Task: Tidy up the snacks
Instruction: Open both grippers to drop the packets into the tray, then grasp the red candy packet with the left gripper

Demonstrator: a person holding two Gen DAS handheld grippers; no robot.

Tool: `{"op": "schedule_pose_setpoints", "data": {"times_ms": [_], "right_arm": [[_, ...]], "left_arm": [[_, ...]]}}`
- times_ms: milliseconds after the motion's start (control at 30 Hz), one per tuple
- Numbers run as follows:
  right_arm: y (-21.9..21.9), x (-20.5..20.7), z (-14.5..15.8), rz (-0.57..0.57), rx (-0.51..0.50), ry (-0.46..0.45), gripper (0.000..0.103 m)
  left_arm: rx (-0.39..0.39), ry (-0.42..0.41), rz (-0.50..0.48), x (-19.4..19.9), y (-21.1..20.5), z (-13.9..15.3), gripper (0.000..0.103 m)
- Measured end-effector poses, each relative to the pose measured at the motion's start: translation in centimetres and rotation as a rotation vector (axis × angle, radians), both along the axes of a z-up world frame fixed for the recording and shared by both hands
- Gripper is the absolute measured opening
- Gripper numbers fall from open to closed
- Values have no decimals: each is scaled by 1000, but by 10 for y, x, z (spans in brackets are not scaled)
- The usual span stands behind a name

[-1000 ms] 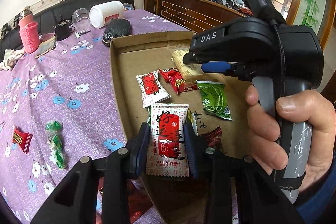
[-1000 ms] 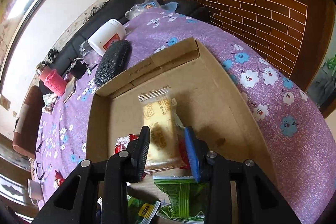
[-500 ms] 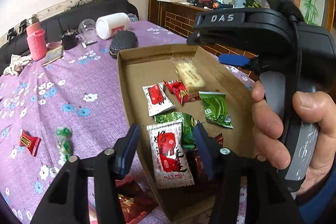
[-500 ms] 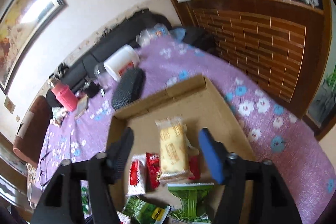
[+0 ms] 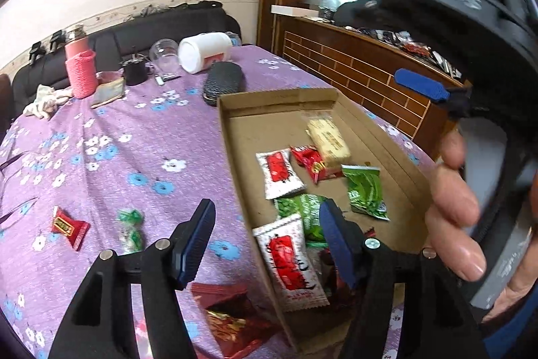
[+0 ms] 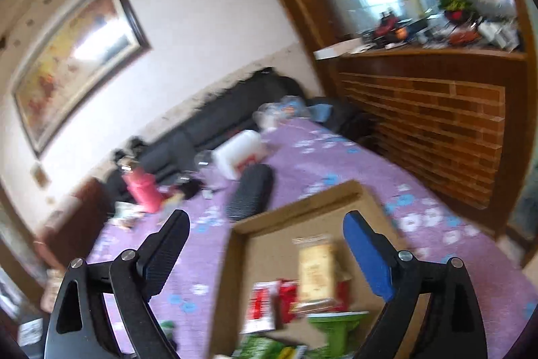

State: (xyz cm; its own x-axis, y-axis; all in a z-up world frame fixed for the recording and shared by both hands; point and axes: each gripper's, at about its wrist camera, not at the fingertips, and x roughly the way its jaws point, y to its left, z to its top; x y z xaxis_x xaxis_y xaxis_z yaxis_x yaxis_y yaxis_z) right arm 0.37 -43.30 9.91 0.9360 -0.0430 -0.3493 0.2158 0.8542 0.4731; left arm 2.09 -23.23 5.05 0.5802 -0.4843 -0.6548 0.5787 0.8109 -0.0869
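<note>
A shallow cardboard box point(image 5: 232, 140) on the purple flowered cloth holds several snack packets. My left gripper point(image 5: 267, 241) hovers over its near corner, jaws opening. A white-and-red packet point(image 5: 289, 261) lies in the box below them, untouched. My right gripper point(image 6: 267, 251) is raised above the box point(image 6: 296, 211), jaws opening wide with nothing between them. The yellow biscuit packet point(image 6: 316, 275) lies in the box beneath it. In the left wrist view a hand point(image 5: 454, 217) holds the right gripper, one blue pad point(image 5: 422, 88) showing. A red candy point(image 5: 67, 226), a green candy point(image 5: 129, 229) and a dark red packet point(image 5: 228, 315) lie loose on the cloth.
At the far end of the table stand a pink bottle point(image 5: 80, 69), a glass point(image 5: 163, 56), a white jar on its side point(image 5: 205, 51) and a black case point(image 5: 223, 83). A brick-patterned wooden cabinet point(image 5: 370, 79) runs along the right. A dark sofa sits behind the table.
Both grippers opened and let go: the white-and-red packet and the yellow packet now lie in the box. The right gripper rose and tilted up; the left lifted slightly.
</note>
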Motion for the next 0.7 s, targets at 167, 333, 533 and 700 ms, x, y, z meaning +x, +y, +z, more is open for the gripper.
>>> {"op": "schedule_pose_setpoints", "data": {"times_ms": [167, 333, 533, 700], "right_arm": [[0, 3, -4, -32, -3, 4, 69], [1, 15, -13, 70, 47, 61, 48], [15, 18, -16, 140, 20, 80, 48], [27, 19, -17, 198, 5, 88, 48]], "left_arm": [[-2, 2, 33, 6, 12, 11, 63], [12, 69, 125, 23, 35, 17, 63], [-16, 240, 310, 57, 89, 11, 63], [-37, 350, 492, 84, 148, -5, 63]]}}
